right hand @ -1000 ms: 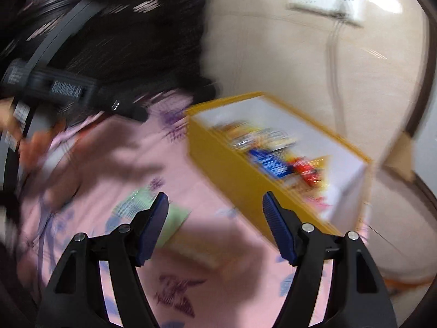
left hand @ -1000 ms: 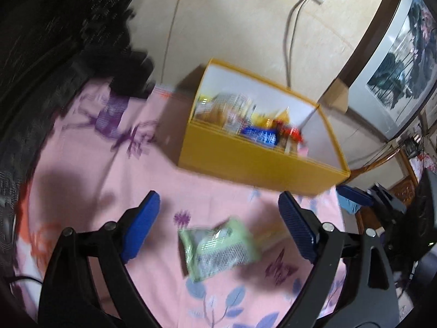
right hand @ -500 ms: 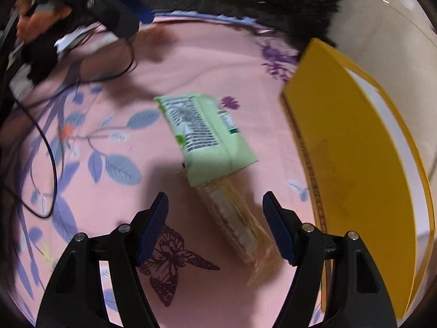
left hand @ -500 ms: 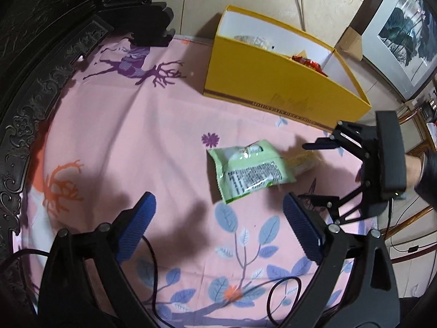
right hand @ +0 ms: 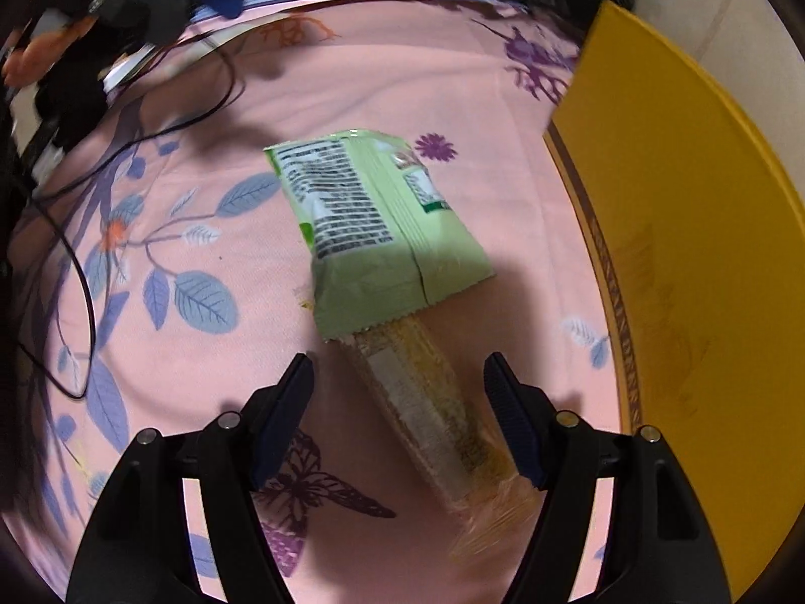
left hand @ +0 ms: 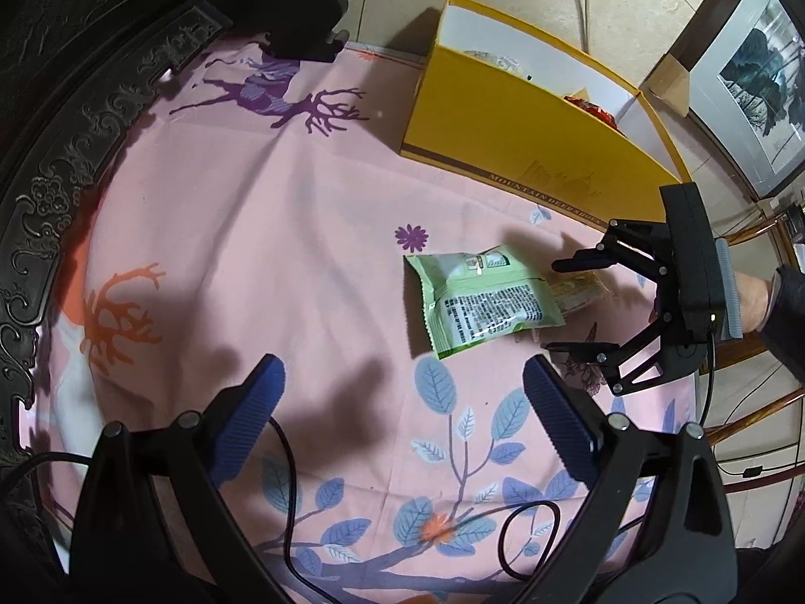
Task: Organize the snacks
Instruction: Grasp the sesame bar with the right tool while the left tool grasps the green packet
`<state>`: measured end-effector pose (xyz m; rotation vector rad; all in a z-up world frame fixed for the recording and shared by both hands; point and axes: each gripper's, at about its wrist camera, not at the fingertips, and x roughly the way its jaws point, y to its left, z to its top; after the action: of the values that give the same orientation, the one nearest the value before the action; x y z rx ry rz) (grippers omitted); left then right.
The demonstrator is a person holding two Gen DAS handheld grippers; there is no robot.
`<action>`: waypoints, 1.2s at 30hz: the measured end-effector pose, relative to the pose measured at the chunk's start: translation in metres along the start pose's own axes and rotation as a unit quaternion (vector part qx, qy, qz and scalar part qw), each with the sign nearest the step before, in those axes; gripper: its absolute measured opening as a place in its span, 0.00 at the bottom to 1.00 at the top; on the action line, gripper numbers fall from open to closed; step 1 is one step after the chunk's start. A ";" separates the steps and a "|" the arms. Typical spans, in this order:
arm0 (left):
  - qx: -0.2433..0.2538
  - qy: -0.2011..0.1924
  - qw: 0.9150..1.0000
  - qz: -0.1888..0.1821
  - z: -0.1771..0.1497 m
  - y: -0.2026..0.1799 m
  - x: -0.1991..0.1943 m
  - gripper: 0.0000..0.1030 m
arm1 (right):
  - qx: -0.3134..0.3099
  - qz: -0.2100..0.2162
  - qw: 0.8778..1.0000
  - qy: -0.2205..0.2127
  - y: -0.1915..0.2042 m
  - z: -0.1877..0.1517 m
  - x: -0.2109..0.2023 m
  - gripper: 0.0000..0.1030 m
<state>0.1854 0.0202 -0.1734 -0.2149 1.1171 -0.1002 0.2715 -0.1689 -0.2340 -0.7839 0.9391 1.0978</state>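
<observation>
A green snack packet lies printed side up on the pink floral cloth. One end of a clear-wrapped bar is tucked under it. My right gripper hangs low over that bar with its fingers on either side, open and not pressing. My left gripper stands wide open and empty, short of the green packet. The yellow box sits beyond, with a red wrapper and other snacks showing inside.
Dark carved wooden furniture borders the cloth on the left. Black cables trail over the near part of the cloth. A framed picture leans at the far right. A hand holds the right gripper.
The right gripper came down and tilted over the clear-wrapped bar, which now lies between its fingers. The left view tipped down toward the cloth, its fingers spread a little wider.
</observation>
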 end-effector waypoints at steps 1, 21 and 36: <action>0.001 0.000 1.000 0.000 -0.001 0.000 0.000 0.95 | 0.008 0.001 1.000 0.001 0.000 0.000 -0.001 0.70; 0.021 -0.004 1.000 0.007 -0.003 -0.005 0.003 0.95 | 0.193 -0.057 0.979 0.019 0.048 -0.033 -0.023 0.30; 0.319 -0.019 0.947 -0.039 0.029 -0.083 0.066 0.95 | 0.380 -0.097 0.919 -0.034 0.095 -0.069 -0.039 0.30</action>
<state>0.2426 -0.0696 -0.2004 0.3192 0.9847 -0.5185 0.1579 -0.2182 -0.2333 -0.1837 1.0941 0.5026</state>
